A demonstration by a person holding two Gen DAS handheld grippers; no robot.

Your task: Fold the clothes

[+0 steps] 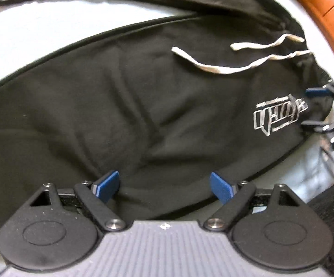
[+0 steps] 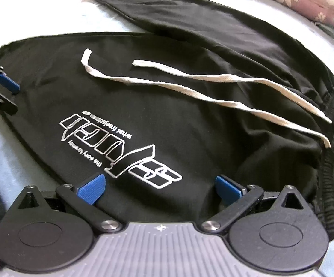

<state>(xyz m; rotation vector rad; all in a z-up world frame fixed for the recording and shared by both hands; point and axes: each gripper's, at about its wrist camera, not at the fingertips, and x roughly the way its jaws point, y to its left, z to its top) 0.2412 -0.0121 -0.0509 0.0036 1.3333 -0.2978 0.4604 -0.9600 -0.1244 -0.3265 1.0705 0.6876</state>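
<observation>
Black drawstring sweatpants (image 2: 167, 106) laid flat on pale sheet (image 1: 28, 34), prob. unfolded; left gripper (image 1: 164, 185) & right gripper (image 2: 160, 188) both spread wide, holding nothing.

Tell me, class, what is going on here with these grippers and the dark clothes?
A person with a hand-held gripper in each hand is about to fold black drawstring trousers spread on a pale sheet. The left gripper and right gripper both hover open over the fabric near its edge, gripping nothing. The white drawstring lies loose by the printed logo. No fold is made yet.
</observation>
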